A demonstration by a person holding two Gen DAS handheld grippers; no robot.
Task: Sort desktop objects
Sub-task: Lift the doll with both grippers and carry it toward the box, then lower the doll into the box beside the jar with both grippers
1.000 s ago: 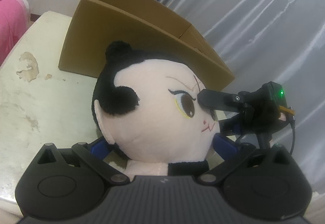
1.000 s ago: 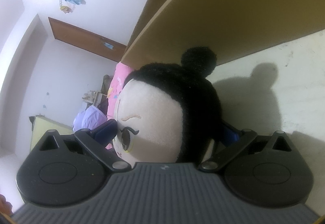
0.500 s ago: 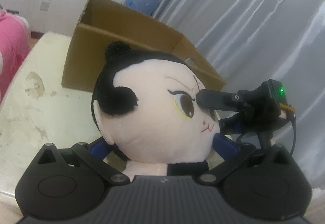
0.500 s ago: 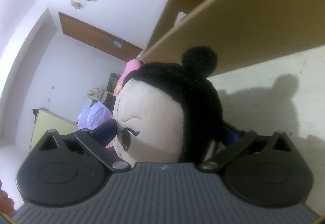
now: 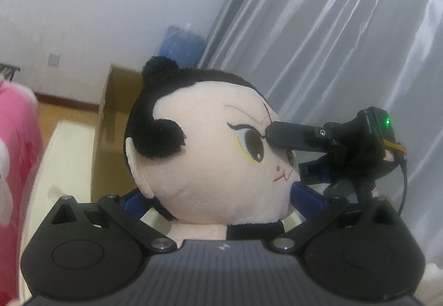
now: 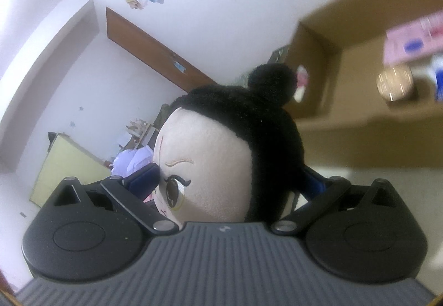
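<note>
Softly rounded plush doll (image 5: 205, 156) (fuzzy-haired), double-clawed

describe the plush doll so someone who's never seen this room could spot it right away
Find the open cardboard box on the pale table. In front of it, both tongs, left and right, clamp the plush doll. Nothing else has its black hair bun, peach face and big brown eyes.
</note>
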